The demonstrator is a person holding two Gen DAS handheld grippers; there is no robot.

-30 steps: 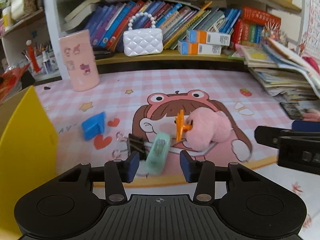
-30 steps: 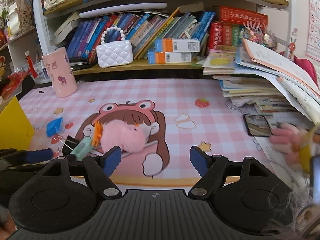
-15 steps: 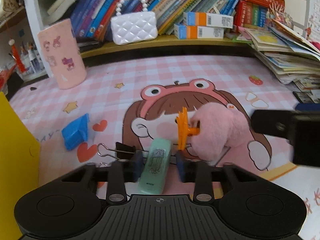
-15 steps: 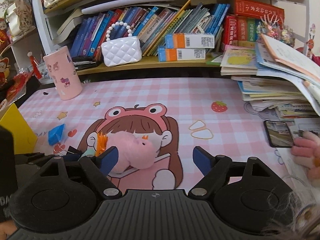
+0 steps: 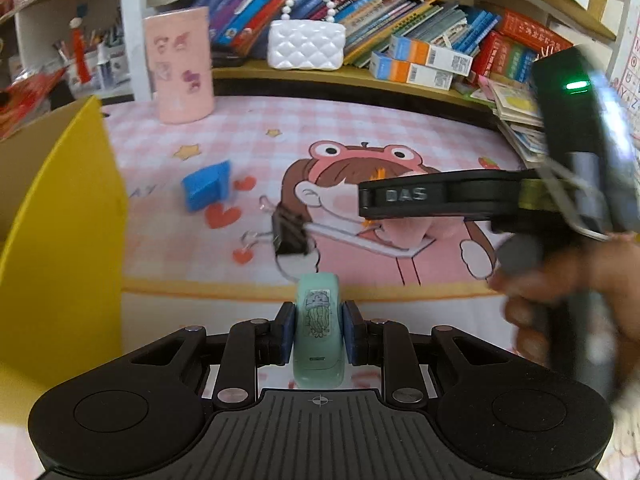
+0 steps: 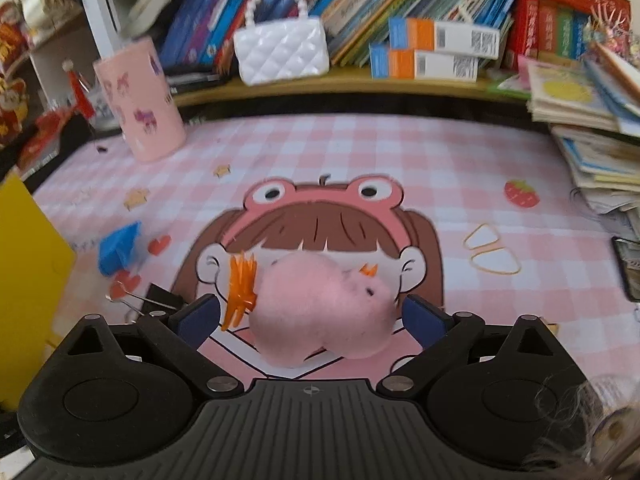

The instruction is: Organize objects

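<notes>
On the pink checked desk mat (image 6: pixel 400 152), whose printed frog-hat girl serves as the landmark, the tidying is at its pick-up stage. Largest of all, a yellow box (image 5: pixel 60 220) stands at the mat's left edge, well left of the girl; it looks like the likely place for the loose things, though that is a guess. Behind the girl, toward the shelf, stands a pink cup (image 5: pixel 178 64), out of the way.

Over the girl's face lies a pink plush toy (image 6: pixel 320 312) with orange trim. The right gripper (image 6: pixel 312 316) straddles it with its jaws apart, a blue pad on either side and neither visibly pressing the fur. Judged from that, its next move is to close on the plush, squarely enough that the soft body does not squirm out.

Left of the girl's face sits a blue block (image 5: pixel 206 186), and just below her cheek a black binder clip (image 5: pixel 290 232), both untouched.

Smallest, the mint-green stapler (image 5: pixel 318 328) is off the mat and clamped between the pads of the left gripper (image 5: pixel 318 330), held below the girl, near the mat's front border. Next, it probably needs carrying leftward to the box and releasing there, clear of the box wall.
</notes>
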